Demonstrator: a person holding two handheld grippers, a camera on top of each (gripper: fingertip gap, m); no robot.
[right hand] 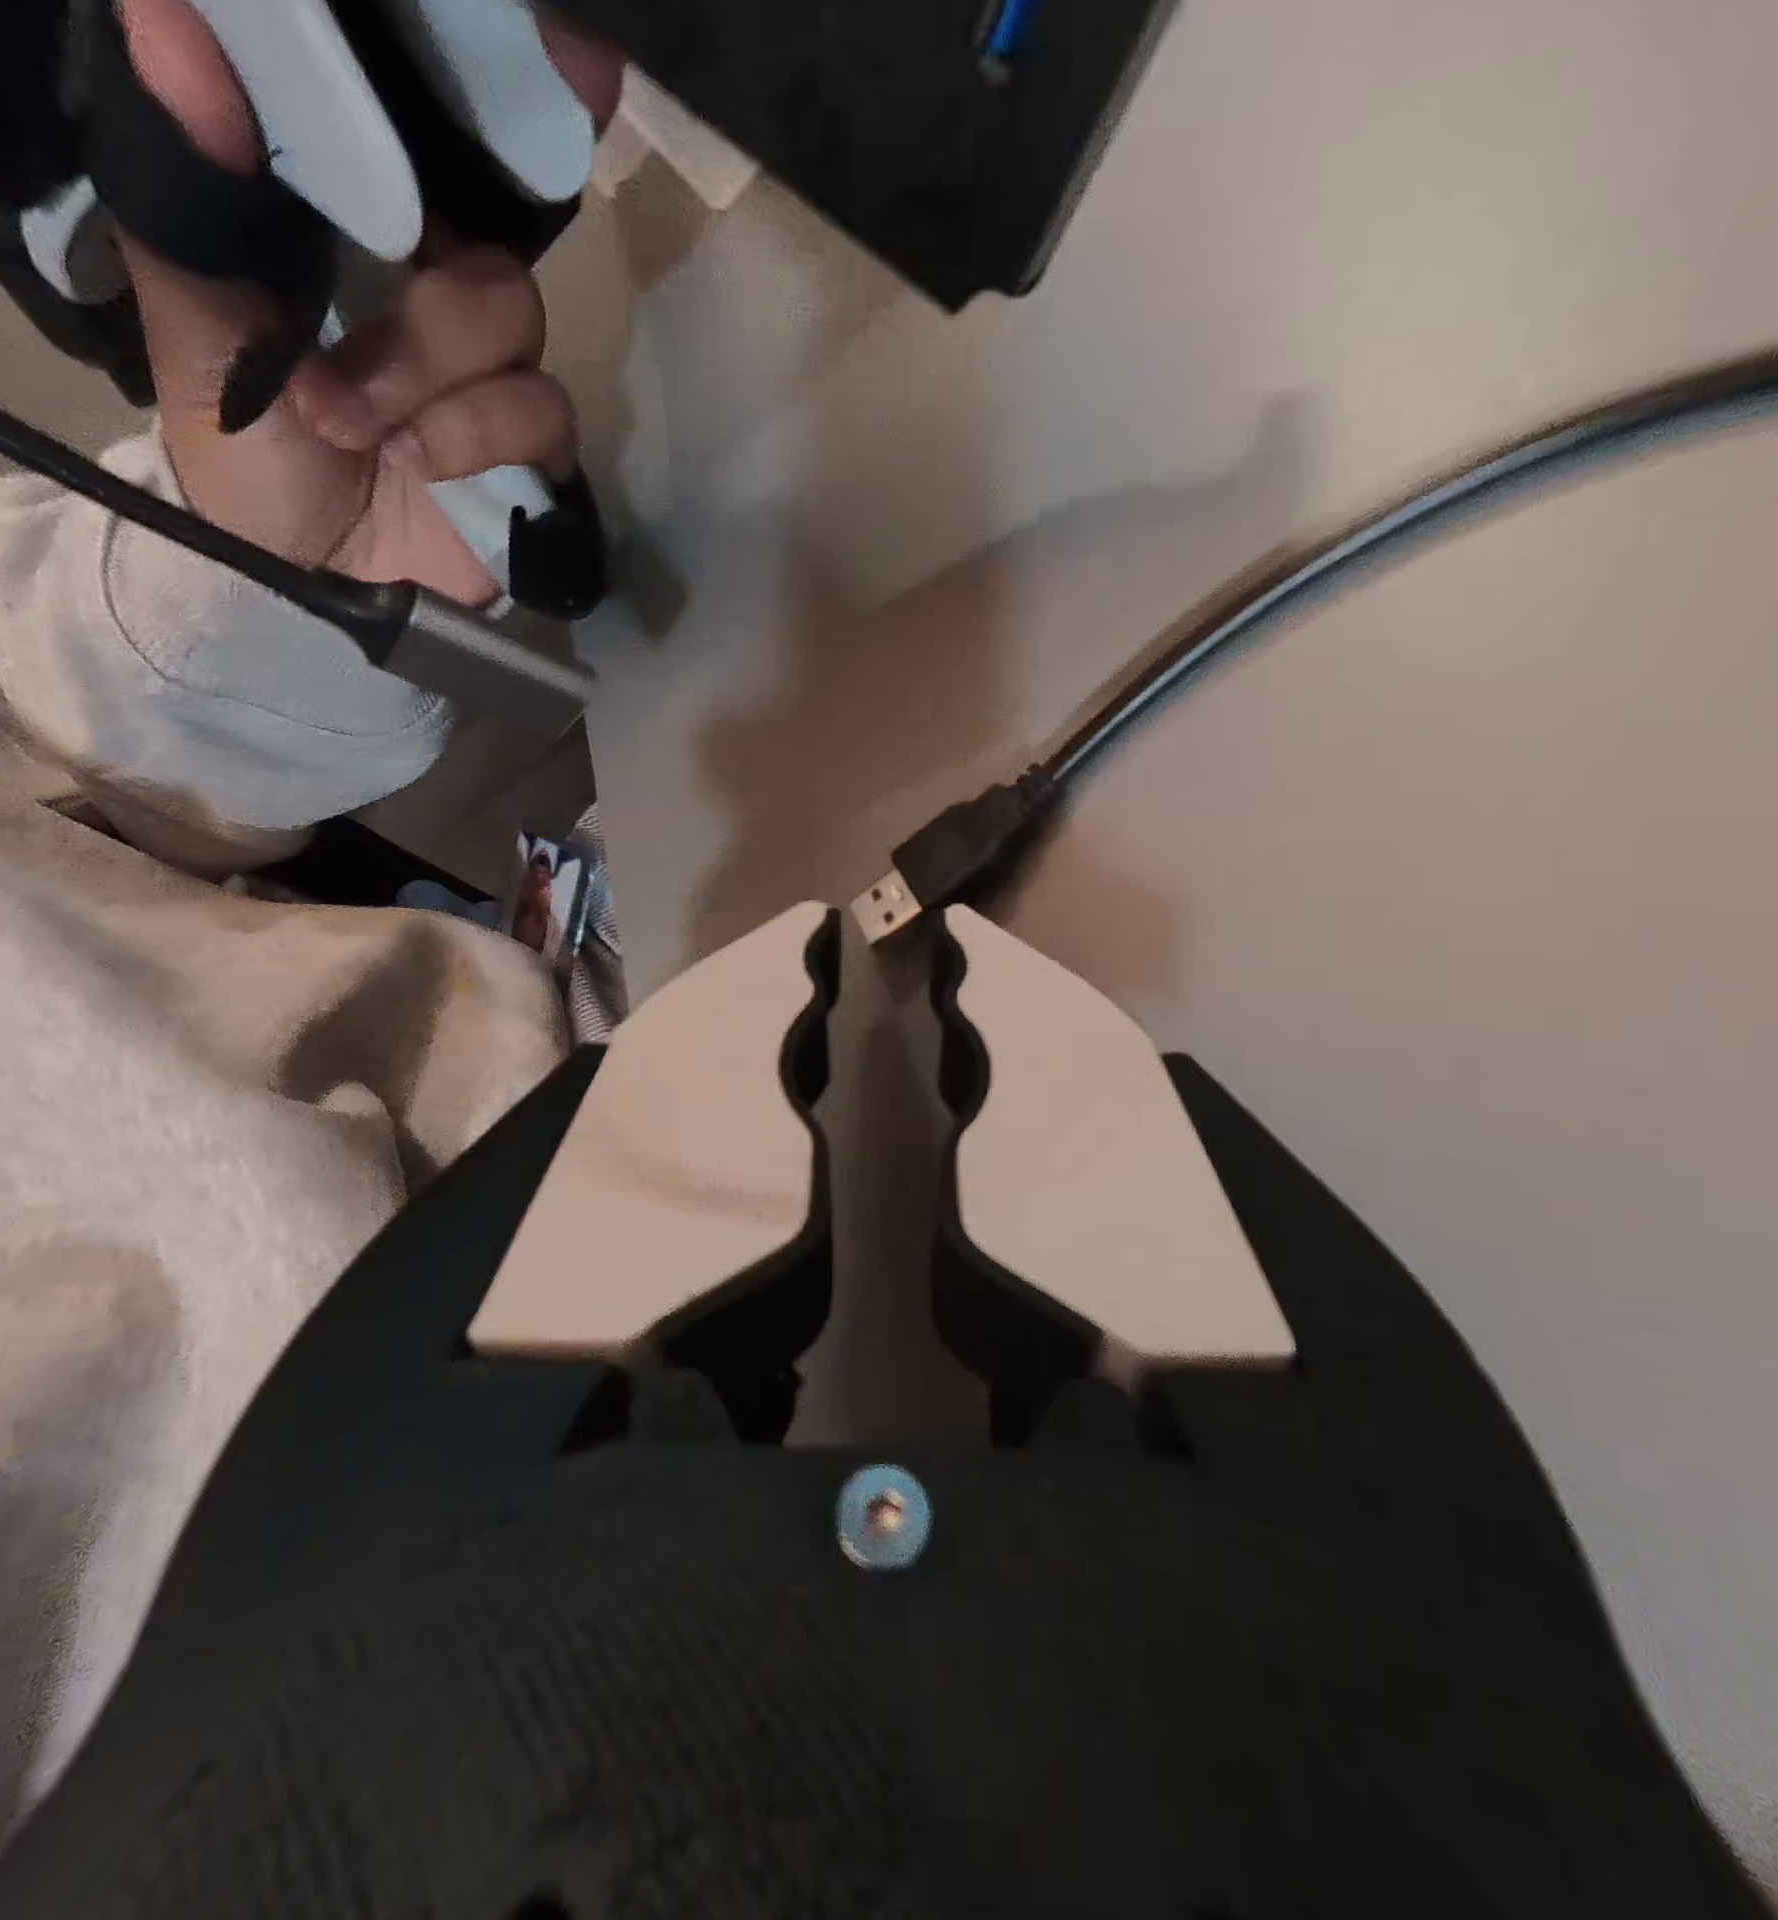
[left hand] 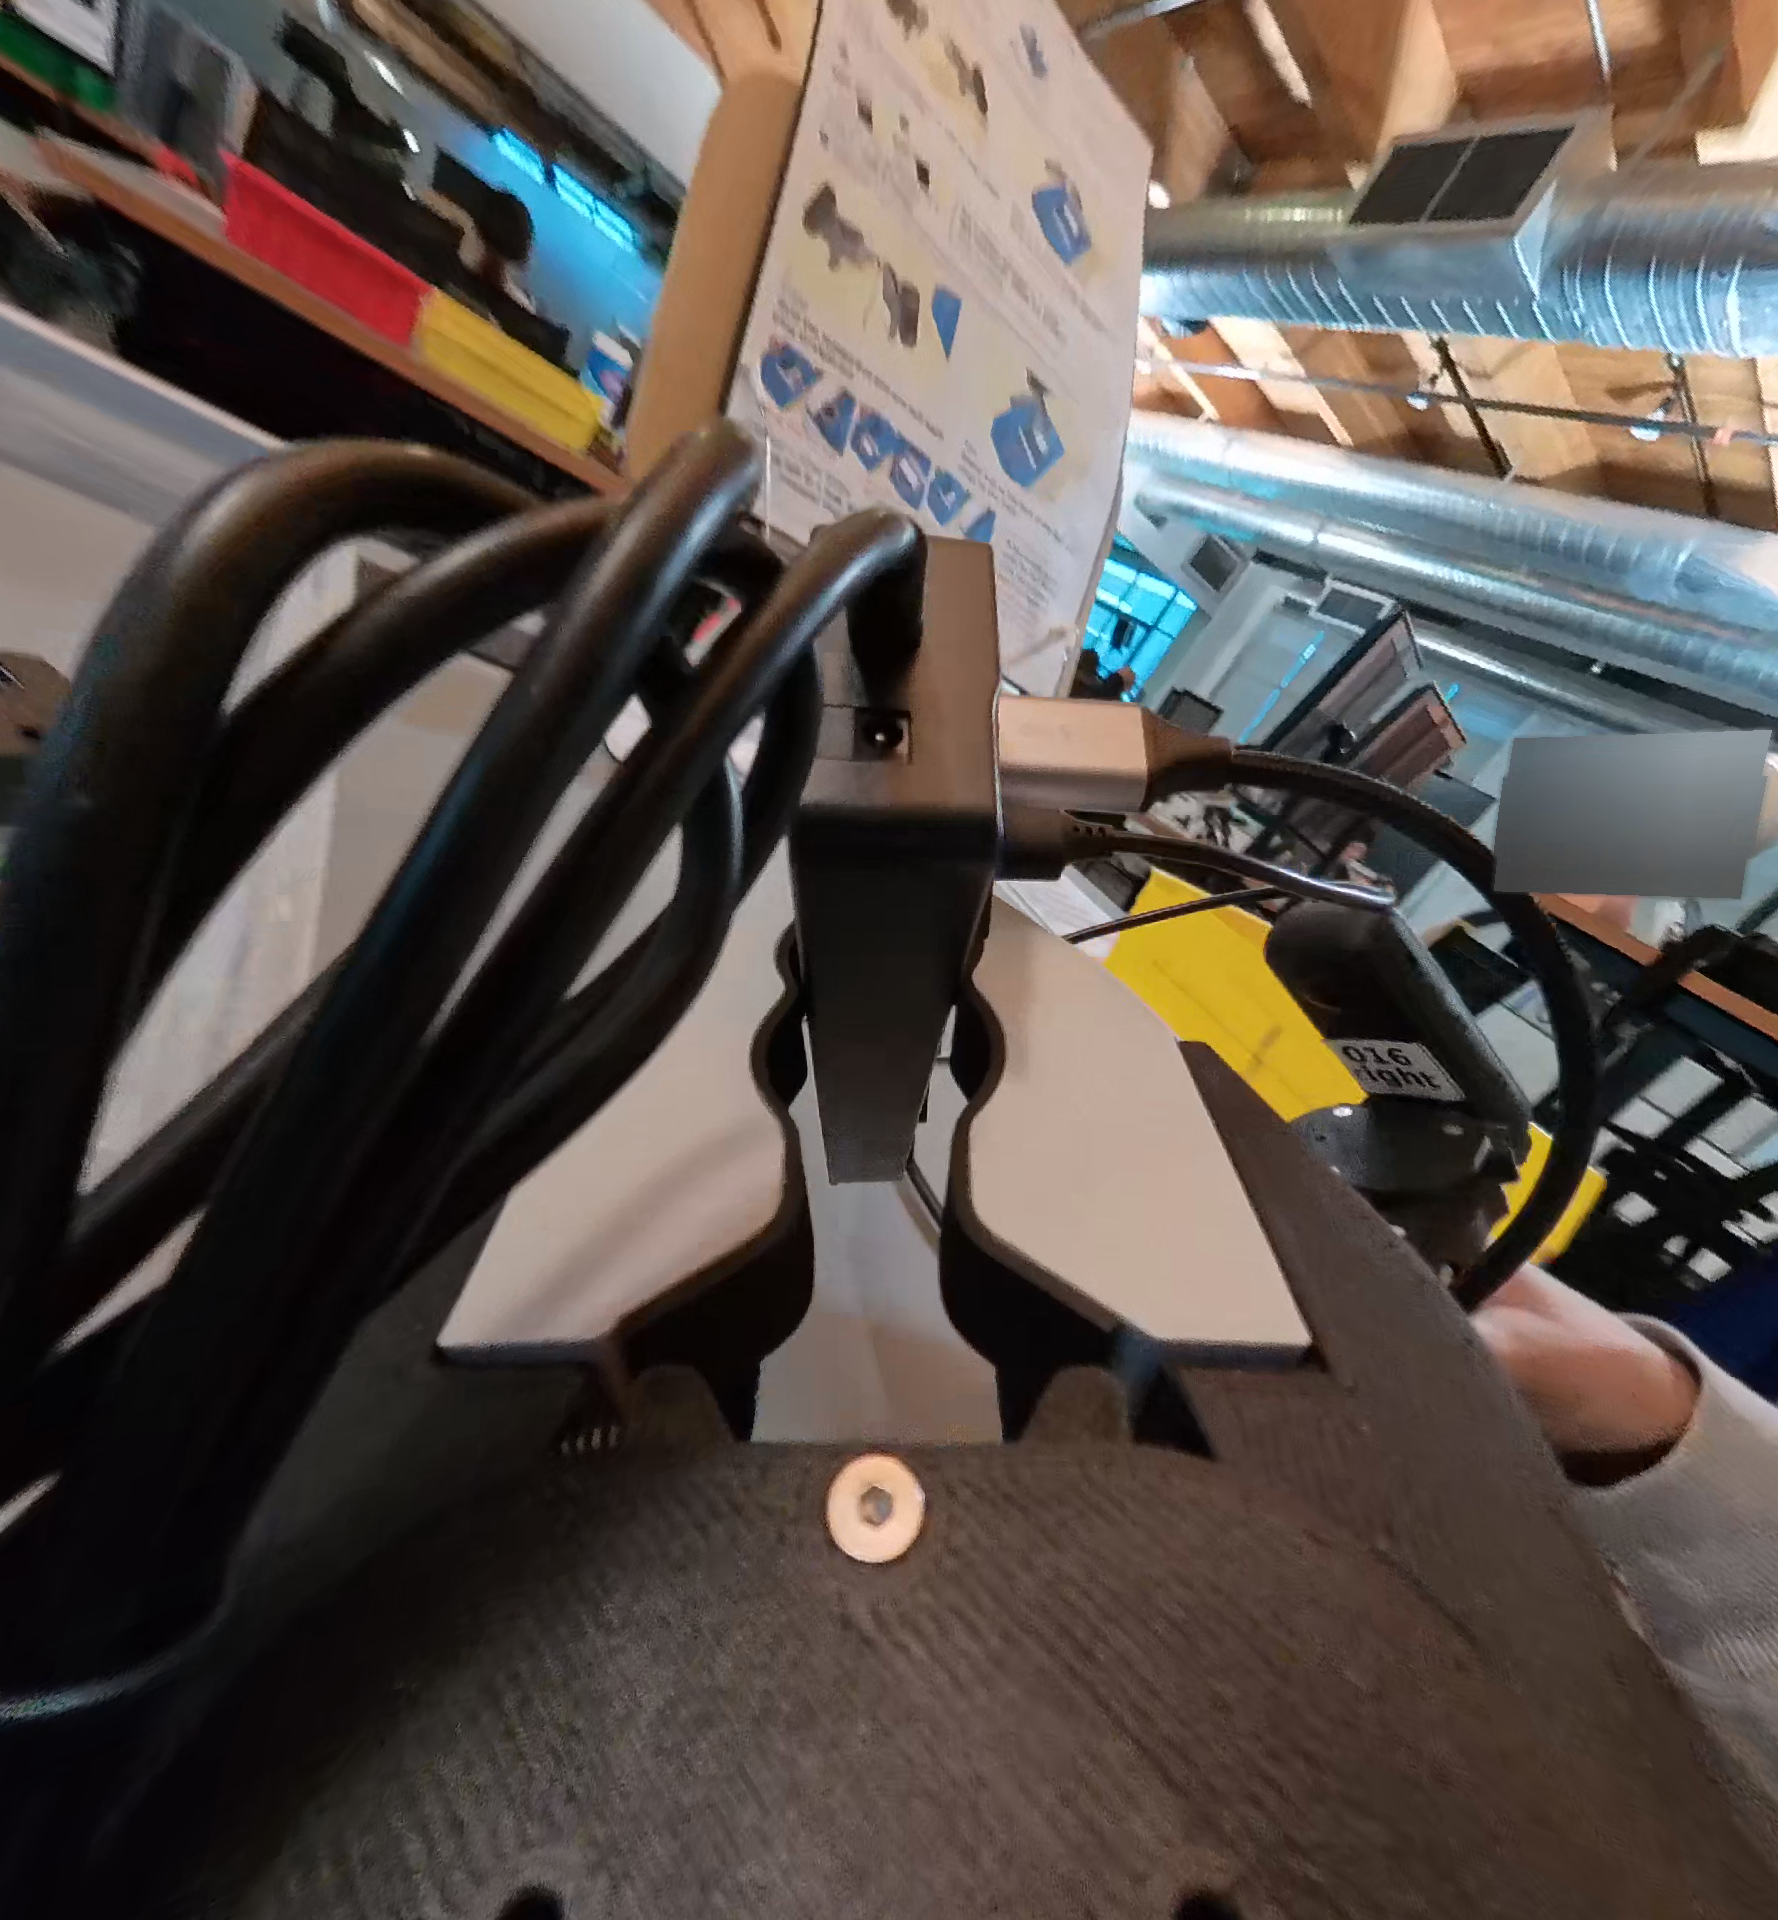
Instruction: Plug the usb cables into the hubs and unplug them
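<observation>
Overhead, left tool (left hand: 880, 1049) clamps black hub (left hand: 900, 790); right tool (right hand: 890, 920), white-labelled, stands slightly apart, empty.

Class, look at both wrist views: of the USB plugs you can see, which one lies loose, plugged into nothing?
The black USB plug just beyond the right gripper, bare metal tip showing. The grey plug sits in the black hub that the left gripper clamps.

Exposed timber ceiling (left hand: 1487, 83), upper right. Corrugated silver ducts (left hand: 1487, 281) run beneath it, one with a dark vent grille (left hand: 1456, 171). Left: long wooden shelf (left hand: 272, 281) carrying red (left hand: 313, 249) and yellow bins (left hand: 511, 369). Blue-lit windows (left hand: 563, 197) far back. Pale tabletop (right hand: 1487, 935) below, evenly lit.
</observation>
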